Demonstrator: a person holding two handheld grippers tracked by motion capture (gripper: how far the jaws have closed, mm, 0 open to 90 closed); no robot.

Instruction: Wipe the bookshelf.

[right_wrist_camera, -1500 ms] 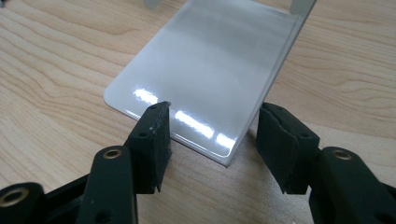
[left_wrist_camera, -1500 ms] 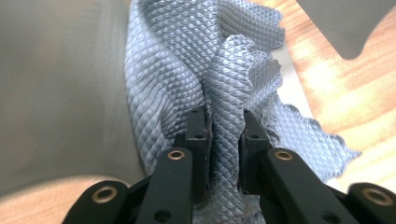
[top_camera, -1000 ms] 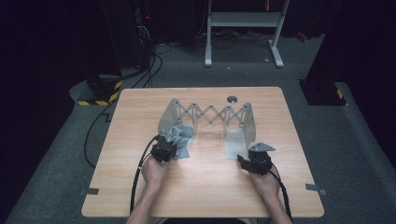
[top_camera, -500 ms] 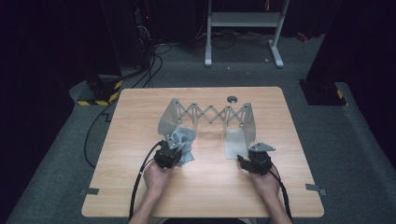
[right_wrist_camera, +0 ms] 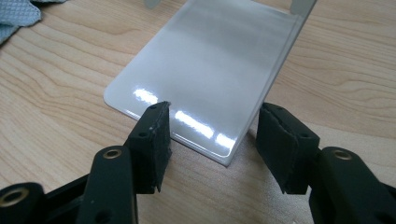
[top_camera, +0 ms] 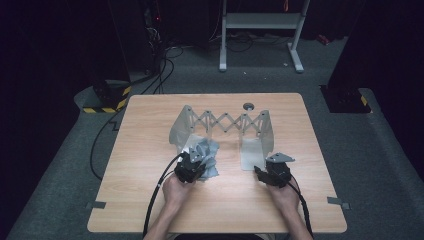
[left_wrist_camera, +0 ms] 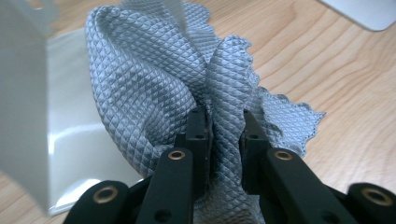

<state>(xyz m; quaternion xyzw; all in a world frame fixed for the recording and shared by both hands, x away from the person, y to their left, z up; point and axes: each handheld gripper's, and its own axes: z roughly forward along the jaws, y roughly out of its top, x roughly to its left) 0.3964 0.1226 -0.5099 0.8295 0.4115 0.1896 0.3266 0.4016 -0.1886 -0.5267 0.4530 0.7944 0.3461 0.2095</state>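
A grey quilted cloth (left_wrist_camera: pixel 154 88) lies bunched on the table beside the left foot plate of a metal scissor rack (top_camera: pixel 225 122). My left gripper (left_wrist_camera: pixel 223 128) is shut on a fold of that cloth; in the high view the left gripper (top_camera: pixel 192 167) sits over the cloth (top_camera: pixel 207 152). My right gripper (right_wrist_camera: pixel 212 140) is open, its jaws standing on either side of the near corner of the rack's shiny right foot plate (right_wrist_camera: pixel 210 79) without touching it. From above the right gripper (top_camera: pixel 272 172) rests just in front of that plate (top_camera: pixel 252 152).
The wooden table (top_camera: pixel 150 135) carries the extended rack across its middle, with a small round knob (top_camera: pixel 248 106) behind it. A black cable (top_camera: pixel 160 185) trails from the left gripper toward the near edge. A white stand (top_camera: pixel 260 22) and floor cables lie beyond the table.
My left gripper has moved a little to the right along the table with the cloth in its jaws. The right gripper has stayed put.
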